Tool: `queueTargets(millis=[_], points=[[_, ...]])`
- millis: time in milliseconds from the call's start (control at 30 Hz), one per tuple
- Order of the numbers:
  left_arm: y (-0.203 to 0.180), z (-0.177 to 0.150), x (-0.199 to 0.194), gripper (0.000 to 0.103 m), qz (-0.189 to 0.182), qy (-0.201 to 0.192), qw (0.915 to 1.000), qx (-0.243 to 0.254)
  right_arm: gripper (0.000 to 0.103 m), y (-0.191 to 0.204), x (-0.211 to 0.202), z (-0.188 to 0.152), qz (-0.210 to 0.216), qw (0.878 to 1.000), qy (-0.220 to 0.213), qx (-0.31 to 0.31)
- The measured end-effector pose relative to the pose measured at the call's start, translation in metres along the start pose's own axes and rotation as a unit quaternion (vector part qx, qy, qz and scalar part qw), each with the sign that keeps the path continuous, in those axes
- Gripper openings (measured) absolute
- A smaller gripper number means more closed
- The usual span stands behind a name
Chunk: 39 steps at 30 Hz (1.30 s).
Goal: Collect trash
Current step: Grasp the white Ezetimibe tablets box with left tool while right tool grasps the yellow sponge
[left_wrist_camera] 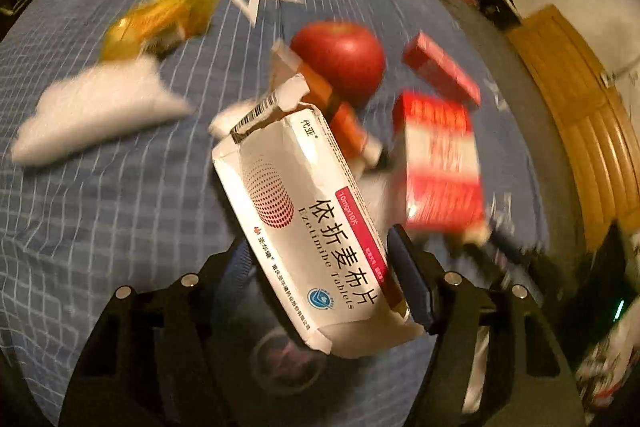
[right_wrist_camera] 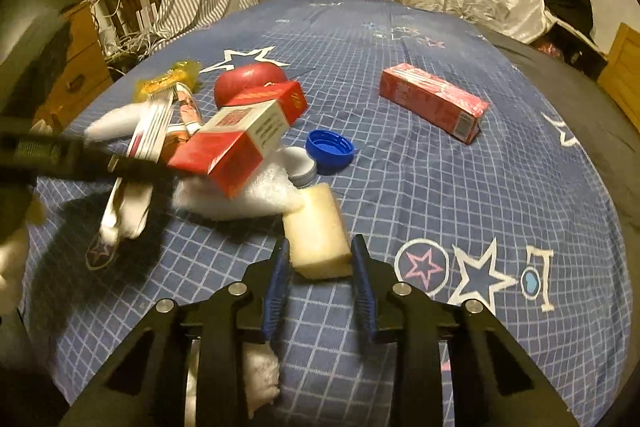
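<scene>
Pinching a pale sponge block (right_wrist_camera: 318, 233) between its blue pads, the right gripper (right_wrist_camera: 320, 259) is closed on the near end of the piece, low over the blue checked bedsheet (right_wrist_camera: 440, 195), probably to lift it as one item of the trash. The left gripper (left_wrist_camera: 320, 259) has a torn white tablet box (left_wrist_camera: 304, 203) between its fingers, lengthwise and tilted; the right pad (left_wrist_camera: 404, 267) lies along the box's edge, but the other pad is hidden behind the carton, so I cannot tell whether it is truly gripped. Beyond the fingers the loose litter sits bunched together: a red and white carton (right_wrist_camera: 236, 147), a blue bottle cap (right_wrist_camera: 330, 149), white wadding (right_wrist_camera: 244, 195), a yellow wrapper (left_wrist_camera: 156, 23) and a red apple (left_wrist_camera: 340, 61). A long red box (right_wrist_camera: 434, 105) lies well apart from them.
</scene>
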State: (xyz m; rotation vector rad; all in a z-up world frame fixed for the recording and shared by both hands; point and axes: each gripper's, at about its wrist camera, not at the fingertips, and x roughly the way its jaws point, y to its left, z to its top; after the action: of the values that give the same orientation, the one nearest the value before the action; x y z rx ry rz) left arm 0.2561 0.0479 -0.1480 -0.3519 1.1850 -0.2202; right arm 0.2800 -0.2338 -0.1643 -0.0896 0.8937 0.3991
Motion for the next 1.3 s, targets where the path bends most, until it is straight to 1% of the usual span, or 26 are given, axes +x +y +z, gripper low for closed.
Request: queueTargets(millis=[100, 133, 200, 267, 300, 367, 400, 433, 467, 500, 533, 567, 600, 700, 733, 767, 833, 900, 1033, 1067, 1100, 1133, 1167, 1233, 1300], points=[[0.001, -0.014, -0.004, 0.062, 0.022, 0.026, 0.9969, 0.070, 0.032, 0.000, -0.005, -0.003, -0.002, 1.000, 0.001, 0.000], [-0.002, -0.019, -0.008, 0.062, 0.040, 0.037, 0.9928, 0.107, 0.032, 0.000, -0.006, -0.004, -0.004, 1.000, 0.000, 0.000], [0.000, -0.025, -0.012, 0.062, 0.058, 0.054, 0.9856, 0.149, 0.032, -0.002, -0.013, -0.005, -0.014, 1.000, -0.002, 0.000], [0.011, -0.026, -0.016, 0.063, 0.091, 0.052, 0.9819, 0.157, 0.032, -0.006, -0.018, -0.008, -0.027, 1.000, -0.001, 0.000], [0.019, -0.026, -0.019, 0.063, 0.107, 0.049, 0.9806, 0.156, 0.032, -0.009, -0.020, -0.010, -0.033, 0.999, 0.000, 0.002], [0.030, -0.027, -0.025, 0.063, 0.106, 0.042, 0.9833, 0.141, 0.032, -0.013, -0.021, -0.014, -0.025, 1.000, 0.011, 0.005], [0.036, -0.027, -0.029, 0.064, 0.105, 0.037, 0.9854, 0.129, 0.035, -0.015, -0.022, -0.016, -0.022, 1.000, 0.013, 0.006], [0.041, -0.028, -0.033, 0.066, 0.101, 0.030, 0.9878, 0.115, 0.038, -0.017, -0.023, -0.018, -0.020, 1.000, 0.017, 0.006], [0.045, -0.029, -0.038, 0.066, 0.096, 0.021, 0.9898, 0.103, 0.045, -0.019, -0.023, -0.020, -0.013, 1.000, 0.021, 0.008], [0.051, -0.030, -0.046, 0.067, 0.086, 0.002, 0.9931, 0.079, 0.052, -0.021, -0.025, -0.021, -0.005, 1.000, 0.021, 0.011], [0.054, -0.031, -0.050, 0.070, 0.080, -0.010, 0.9947, 0.064, 0.055, -0.023, -0.027, -0.021, -0.003, 1.000, 0.020, 0.011], [0.055, -0.031, -0.053, 0.071, 0.079, -0.018, 0.9952, 0.056, 0.061, -0.024, -0.028, -0.021, -0.002, 1.000, 0.021, 0.008], [0.059, -0.031, -0.056, 0.072, 0.082, -0.031, 0.9954, 0.039, 0.063, -0.024, -0.029, -0.021, 0.000, 1.000, 0.021, 0.005], [0.063, -0.030, -0.058, 0.072, 0.088, -0.044, 0.9951, 0.008, 0.064, -0.029, -0.032, -0.015, 0.003, 1.000, 0.025, 0.003], [0.061, -0.035, -0.057, 0.072, 0.095, -0.044, 0.9945, 0.006, 0.064, -0.031, -0.032, -0.014, 0.002, 1.000, 0.027, 0.006], [0.057, -0.035, -0.054, 0.072, 0.106, -0.045, 0.9933, 0.009, 0.064, -0.034, -0.029, -0.012, 0.005, 0.999, 0.032, 0.013], [0.046, -0.031, -0.044, 0.072, 0.139, -0.046, 0.9890, 0.022, 0.064, -0.040, -0.022, -0.009, 0.018, 0.998, 0.042, 0.035], [0.041, -0.030, -0.033, 0.072, 0.168, -0.043, 0.9845, 0.025, 0.064, -0.042, -0.015, -0.008, 0.023, 0.998, 0.049, 0.044], [0.036, -0.030, -0.026, 0.071, 0.181, -0.050, 0.9820, 0.022, 0.064, -0.036, -0.007, -0.003, 0.016, 0.998, 0.054, 0.041], [0.036, -0.031, -0.026, 0.070, 0.184, -0.053, 0.9813, 0.023, 0.060, -0.035, -0.005, -0.002, 0.008, 0.998, 0.054, 0.039], [0.034, -0.030, -0.025, 0.068, 0.186, -0.056, 0.9806, 0.024, 0.053, -0.034, -0.004, -0.002, 0.006, 0.998, 0.055, 0.038], [0.033, -0.030, -0.023, 0.065, 0.186, -0.057, 0.9804, 0.027, 0.051, -0.033, -0.001, -0.001, 0.000, 0.998, 0.056, 0.038], [0.033, -0.030, -0.023, 0.063, 0.187, -0.058, 0.9802, 0.030, 0.046, -0.032, 0.001, -0.001, -0.006, 0.998, 0.055, 0.036], [0.029, -0.035, -0.021, 0.054, 0.192, -0.064, 0.9785, 0.041, 0.035, -0.031, 0.005, -0.002, -0.014, 0.998, 0.058, 0.033], [0.026, -0.041, -0.021, 0.052, 0.196, -0.073, 0.9768, 0.048, 0.032, -0.028, 0.008, -0.005, -0.025, 0.998, 0.053, 0.028]])
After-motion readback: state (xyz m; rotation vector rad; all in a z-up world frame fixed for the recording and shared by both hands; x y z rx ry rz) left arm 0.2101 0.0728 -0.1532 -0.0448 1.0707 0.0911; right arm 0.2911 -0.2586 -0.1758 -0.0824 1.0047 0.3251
